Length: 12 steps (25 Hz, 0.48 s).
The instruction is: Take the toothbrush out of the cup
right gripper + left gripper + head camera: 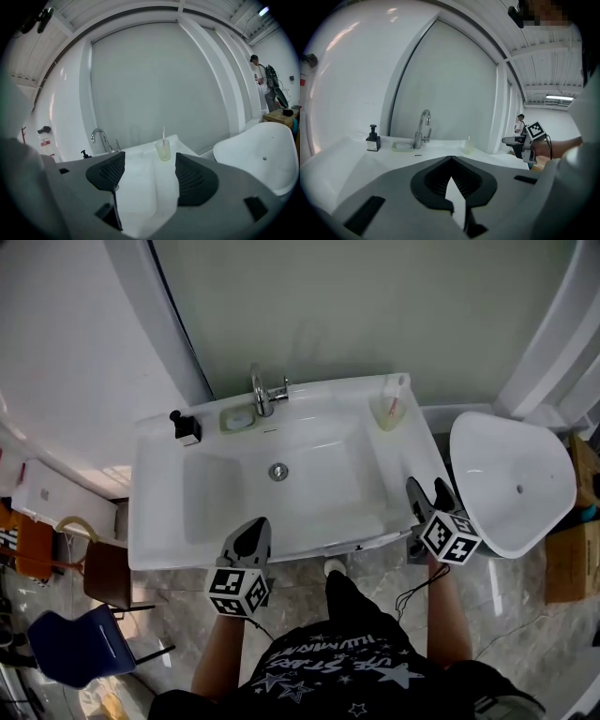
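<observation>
A translucent cup (388, 412) stands on the back right corner of the white washbasin (159, 512), with a pink-tipped toothbrush (396, 399) upright in it. In the right gripper view the cup (163, 151) and toothbrush (163, 135) lie straight ahead, well beyond the jaws. My right gripper (427, 493) hovers open over the basin's right front edge, with nothing between its fingers (192, 180). My left gripper (253, 529) is shut and empty at the front rim, its tips (451, 159) meeting. The cup (467, 147) shows far off to its right.
A chrome faucet (265, 393), a soap dish (238, 419) and a black-topped soap dispenser (185, 427) line the back ledge. A white shell-shaped fixture (511, 479) stands right of the basin. A blue chair (80, 648) is at lower left. A person (262, 79) stands far off.
</observation>
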{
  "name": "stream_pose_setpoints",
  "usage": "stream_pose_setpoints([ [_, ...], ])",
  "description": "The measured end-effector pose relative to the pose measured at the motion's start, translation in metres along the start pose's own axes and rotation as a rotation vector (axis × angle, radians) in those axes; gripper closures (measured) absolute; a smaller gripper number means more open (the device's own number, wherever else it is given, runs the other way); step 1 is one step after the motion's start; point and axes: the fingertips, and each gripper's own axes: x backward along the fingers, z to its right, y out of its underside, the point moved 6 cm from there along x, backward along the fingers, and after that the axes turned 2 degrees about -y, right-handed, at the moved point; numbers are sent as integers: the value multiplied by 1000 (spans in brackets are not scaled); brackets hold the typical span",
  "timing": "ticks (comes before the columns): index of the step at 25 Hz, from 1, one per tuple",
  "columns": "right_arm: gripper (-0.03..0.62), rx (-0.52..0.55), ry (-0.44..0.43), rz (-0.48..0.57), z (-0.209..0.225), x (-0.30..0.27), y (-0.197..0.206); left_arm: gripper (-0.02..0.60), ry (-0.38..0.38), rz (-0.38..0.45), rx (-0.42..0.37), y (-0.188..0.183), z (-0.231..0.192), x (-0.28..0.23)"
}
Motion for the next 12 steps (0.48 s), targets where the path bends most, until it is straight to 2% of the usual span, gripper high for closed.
stream_pose_setpoints([
  [7, 272, 23, -27, -39, 29, -80, -34, 566, -13, -12, 4, -25, 4, -81],
  [12, 272, 29, -51, -64, 43, -131, -52, 566, 7, -13, -14, -45, 13, -135],
])
